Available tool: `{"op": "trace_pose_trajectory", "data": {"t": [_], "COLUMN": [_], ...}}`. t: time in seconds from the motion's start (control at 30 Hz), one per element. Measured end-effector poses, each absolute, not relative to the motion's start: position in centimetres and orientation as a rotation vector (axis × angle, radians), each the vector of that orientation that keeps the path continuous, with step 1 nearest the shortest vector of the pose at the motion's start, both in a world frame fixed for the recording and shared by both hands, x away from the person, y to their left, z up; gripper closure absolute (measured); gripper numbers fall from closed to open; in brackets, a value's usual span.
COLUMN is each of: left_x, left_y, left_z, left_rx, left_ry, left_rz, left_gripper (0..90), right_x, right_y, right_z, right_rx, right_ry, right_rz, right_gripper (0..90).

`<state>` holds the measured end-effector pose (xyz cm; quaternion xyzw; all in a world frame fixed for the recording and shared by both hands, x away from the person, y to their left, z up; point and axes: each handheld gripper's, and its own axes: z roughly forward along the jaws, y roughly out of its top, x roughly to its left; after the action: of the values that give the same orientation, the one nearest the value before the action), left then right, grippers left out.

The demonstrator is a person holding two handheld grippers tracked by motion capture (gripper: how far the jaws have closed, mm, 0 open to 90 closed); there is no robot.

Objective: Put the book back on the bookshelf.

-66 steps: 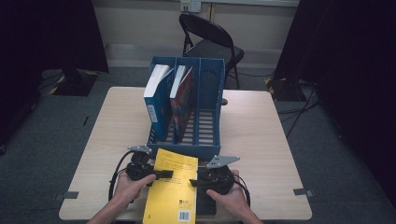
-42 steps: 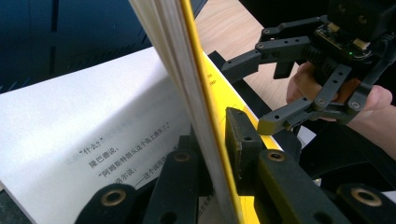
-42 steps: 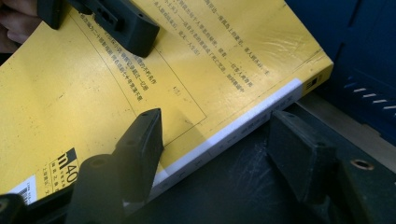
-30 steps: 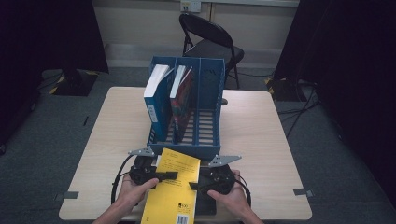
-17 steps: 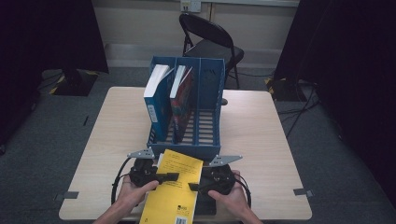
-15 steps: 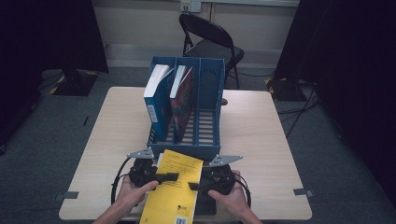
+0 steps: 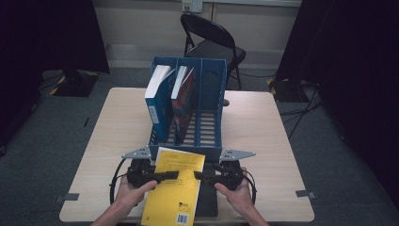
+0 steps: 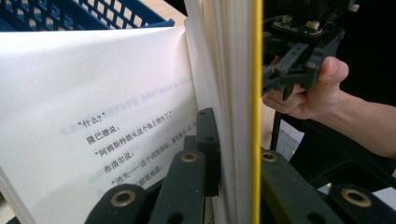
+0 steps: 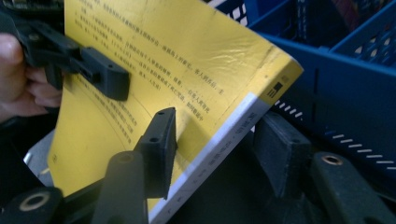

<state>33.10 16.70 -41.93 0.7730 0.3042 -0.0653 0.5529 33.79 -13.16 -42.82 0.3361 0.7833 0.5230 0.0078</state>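
We record one yellow book (image 7: 176, 188), tilted above the near edge of the counter (image 7: 263, 127), just in front of the blue file rack (image 7: 207, 82), which holds a blue book (image 7: 157, 101) and a red book (image 7: 185, 92) in its left slots. The left hand-held gripper (image 7: 164, 175) is clamped on the yellow book's page edge, one jaw inside the pages and one on the cover. The right hand-held gripper (image 7: 203, 176) straddles the spine edge, its jaws having just been closing, with a gap showing between the far pad and the spine.
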Motion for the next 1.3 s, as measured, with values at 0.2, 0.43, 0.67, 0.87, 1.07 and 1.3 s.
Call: {"op": "trace_pose_trajectory", "data": {"t": [0.2, 0.43, 0.67, 0.87, 1.07, 1.3], "left_x": [33.0, 33.1, 33.2, 33.7, 33.5, 32.9], "left_y": [16.8, 17.2, 17.4, 17.4, 17.1, 17.2], "left_z": [-41.1, -40.0, -39.2, -37.9, -36.6, -37.3], "left_rx": [1.813, 1.789, 1.775, 1.746, 1.713, 1.702], "left_ry": [0.707, 0.708, 0.704, 0.686, 0.651, 0.636], "left_rz": [-0.134, -0.108, -0.084, -0.052, -0.001, -0.013], "left_gripper": [86.7, 86.5, 86.5, 86.7, 86.7, 86.4], "right_x": [33.9, 34.2, 34.3, 34.4, 34.2, 33.8], "right_y": [-13.5, -13.1, -12.9, -13.0, -13.6, -14.3], "right_z": [-41.4, -39.5, -38.2, -36.4, -34.9, -35.2], "right_rx": [1.056, 1.004, 0.976, 0.927, 0.886, 0.839], "right_ry": [2.4, 2.368, 2.34, 2.296, 2.25, 2.259], "right_rz": [1.708, 1.716, 1.723, 1.751, 1.808, 1.895], "right_gripper": [57.9, 61.1, 63.7, 68.3, 73.1, 76.0]}}
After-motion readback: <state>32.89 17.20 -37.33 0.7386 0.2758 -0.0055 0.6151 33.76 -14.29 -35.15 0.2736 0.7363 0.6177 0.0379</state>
